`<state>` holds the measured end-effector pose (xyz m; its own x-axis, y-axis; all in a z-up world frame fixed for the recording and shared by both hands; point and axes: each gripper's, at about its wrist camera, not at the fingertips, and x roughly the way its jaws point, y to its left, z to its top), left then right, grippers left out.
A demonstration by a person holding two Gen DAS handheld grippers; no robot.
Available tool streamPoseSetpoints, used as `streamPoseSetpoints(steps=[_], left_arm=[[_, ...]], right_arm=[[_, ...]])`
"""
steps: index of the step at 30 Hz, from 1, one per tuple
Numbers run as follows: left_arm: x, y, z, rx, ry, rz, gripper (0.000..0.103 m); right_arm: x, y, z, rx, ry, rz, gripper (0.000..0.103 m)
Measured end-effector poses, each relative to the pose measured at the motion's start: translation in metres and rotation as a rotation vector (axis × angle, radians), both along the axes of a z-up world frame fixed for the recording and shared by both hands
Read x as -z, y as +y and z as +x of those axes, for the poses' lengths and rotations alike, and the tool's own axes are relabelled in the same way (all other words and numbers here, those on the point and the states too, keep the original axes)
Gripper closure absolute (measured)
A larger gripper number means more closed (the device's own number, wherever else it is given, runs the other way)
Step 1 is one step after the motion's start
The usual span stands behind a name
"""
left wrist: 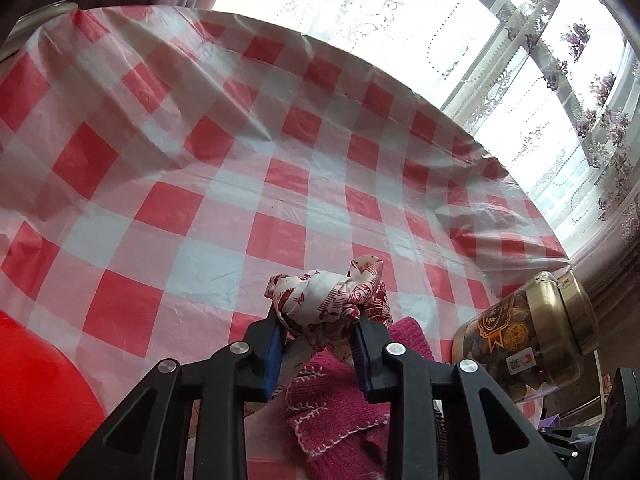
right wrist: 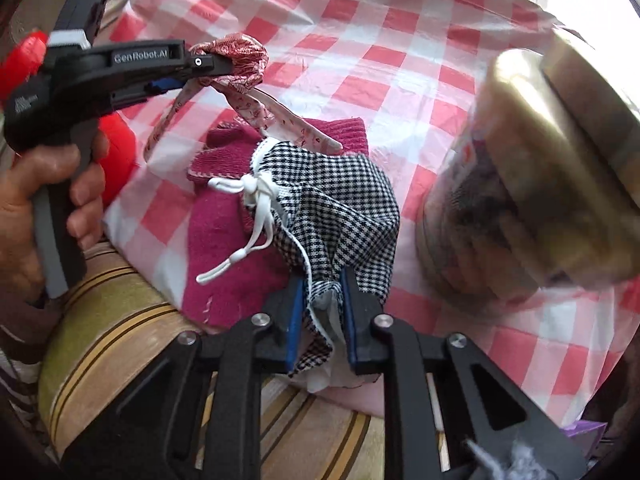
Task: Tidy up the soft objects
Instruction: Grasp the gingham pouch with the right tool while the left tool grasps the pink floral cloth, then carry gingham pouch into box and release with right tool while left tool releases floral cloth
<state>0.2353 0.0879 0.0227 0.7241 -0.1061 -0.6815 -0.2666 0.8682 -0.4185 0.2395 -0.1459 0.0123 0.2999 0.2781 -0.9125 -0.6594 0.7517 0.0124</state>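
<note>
Two grippers, both clamped on cloth. Right gripper (right wrist: 320,304) pinches the checked pouch (right wrist: 340,200) lying over magenta knitwear (right wrist: 224,248). Left gripper (left wrist: 318,330) holds a knotted red-print scarf (left wrist: 332,296) above the table (left wrist: 224,160); jar (left wrist: 532,332) beside.

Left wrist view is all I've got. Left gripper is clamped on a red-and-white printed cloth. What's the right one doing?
Observer: The right gripper is shut on a black-and-white checked pouch.
Operator: Where's that pouch sitting?
Observer: On top of the magenta knit, near the table edge.
Operator: Does my printed cloth hang free?
Observer: No. From the right wrist view the printed cloth trails a strip down to the pouch's gathered top.
Operator: Anything on the pouch to snag?
Observer: A white drawstring with toggles lies loose across the knit.
</note>
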Motion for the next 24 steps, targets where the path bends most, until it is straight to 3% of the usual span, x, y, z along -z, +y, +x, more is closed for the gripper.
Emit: streamPoseSetpoints(steps=[14, 24], left_arm=[[-0.031, -0.027, -0.042, 0.016, -0.087, -0.027, 0.073], [-0.049, -0.061, -0.079, 0.069, -0.133, -0.074, 0.073]], right_arm=[[-0.048, -0.087, -0.038, 0.109, 0.079, 0.229, 0.083], [-0.084, -0.199, -0.075, 0.304, 0.007, 0.254, 0.084]])
